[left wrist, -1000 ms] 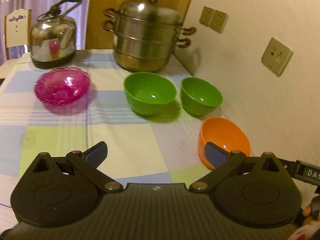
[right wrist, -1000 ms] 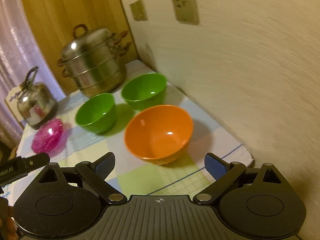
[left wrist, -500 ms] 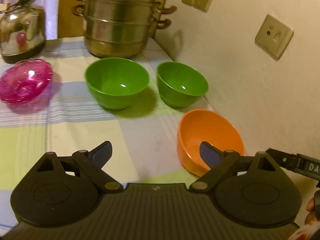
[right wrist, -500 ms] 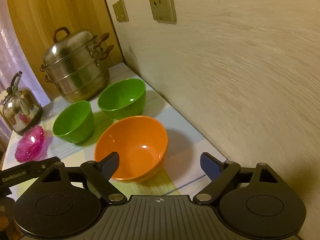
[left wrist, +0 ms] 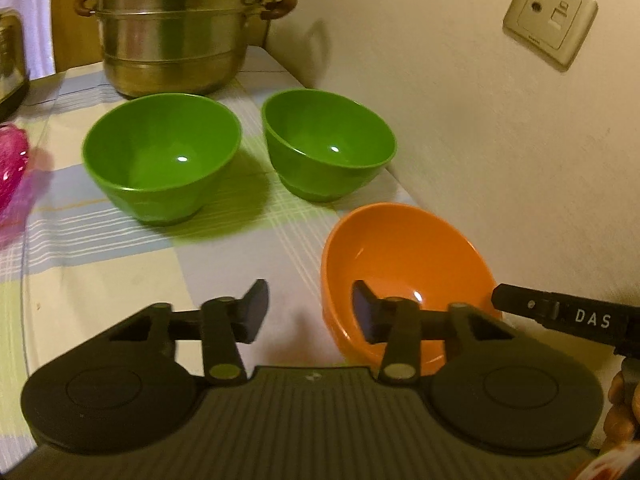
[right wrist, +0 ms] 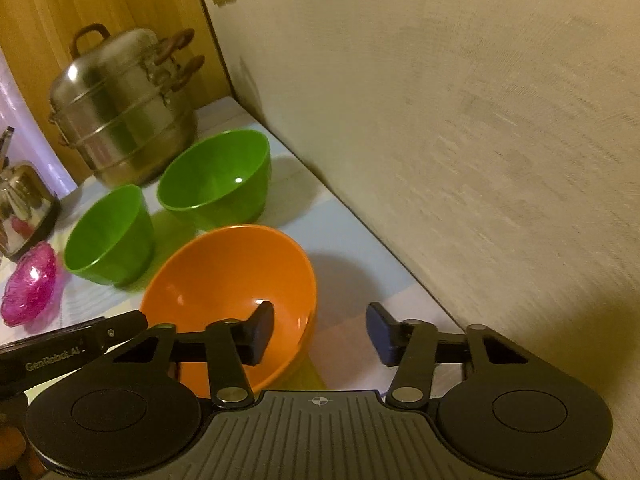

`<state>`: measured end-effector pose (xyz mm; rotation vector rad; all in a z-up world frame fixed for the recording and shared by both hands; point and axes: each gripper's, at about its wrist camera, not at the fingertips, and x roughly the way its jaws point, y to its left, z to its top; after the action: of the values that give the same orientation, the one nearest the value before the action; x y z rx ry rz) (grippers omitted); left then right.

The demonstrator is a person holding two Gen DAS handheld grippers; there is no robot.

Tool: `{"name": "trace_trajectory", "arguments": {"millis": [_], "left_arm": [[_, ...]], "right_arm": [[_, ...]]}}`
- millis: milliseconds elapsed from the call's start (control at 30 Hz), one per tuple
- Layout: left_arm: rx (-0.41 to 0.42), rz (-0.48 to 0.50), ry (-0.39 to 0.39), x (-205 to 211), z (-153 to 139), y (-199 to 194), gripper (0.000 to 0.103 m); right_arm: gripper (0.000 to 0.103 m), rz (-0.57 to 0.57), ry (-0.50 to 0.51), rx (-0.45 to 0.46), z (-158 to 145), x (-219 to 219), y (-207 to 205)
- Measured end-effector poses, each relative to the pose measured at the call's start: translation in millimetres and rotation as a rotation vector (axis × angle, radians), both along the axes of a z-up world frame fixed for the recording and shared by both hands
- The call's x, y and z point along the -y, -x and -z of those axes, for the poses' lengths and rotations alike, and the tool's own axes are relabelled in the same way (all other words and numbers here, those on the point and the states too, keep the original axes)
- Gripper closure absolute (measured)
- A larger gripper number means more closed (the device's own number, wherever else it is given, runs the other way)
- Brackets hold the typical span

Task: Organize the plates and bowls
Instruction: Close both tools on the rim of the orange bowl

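Left wrist view: the left gripper (left wrist: 308, 308) straddles the near-left rim of the orange bowl (left wrist: 404, 256), one finger inside, one outside; its jaws have just been closing, pads apart from the wall. The right gripper (right wrist: 320, 330) straddles the same bowl's right rim likewise, jaws closing, not yet pressing. Beyond the orange bowl stand two green bowls (left wrist: 160, 156), then a steel steamer pot (left wrist: 172, 28).

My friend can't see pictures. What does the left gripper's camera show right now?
The left gripper straddles the near rim of an orange bowl, one finger inside and one outside, jaws just closing but not yet pinching. Behind it, two green bowls sit side by side on a checked tablecloth, before a steel steamer pot.
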<state>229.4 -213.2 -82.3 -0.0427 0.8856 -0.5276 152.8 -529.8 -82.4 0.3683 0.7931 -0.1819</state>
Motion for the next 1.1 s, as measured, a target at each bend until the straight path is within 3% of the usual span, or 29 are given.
{"name": "trace_trajectory", "arguments": {"millis": [300, 433, 600, 1100], "left_arm": [[-0.013, 0.028, 0.003, 13, 8, -12, 0.084], [-0.017, 0.034, 0.001, 17, 9, -15, 0.094], [-0.011, 0.032, -0.011, 18, 10, -13, 0.098], [-0.013, -0.022, -0.002, -9, -14, -5, 0.098]], "right_arm": [[0.078, -0.016, -0.022, -0.027, 11, 4, -14], [0.082, -0.014, -0.029, -0.033, 13, 3, -15], [0.095, -0.021, -0.034, -0.033, 12, 1, -16], [0.096, -0.054, -0.03, -0.017, -3, -18, -16]]}}
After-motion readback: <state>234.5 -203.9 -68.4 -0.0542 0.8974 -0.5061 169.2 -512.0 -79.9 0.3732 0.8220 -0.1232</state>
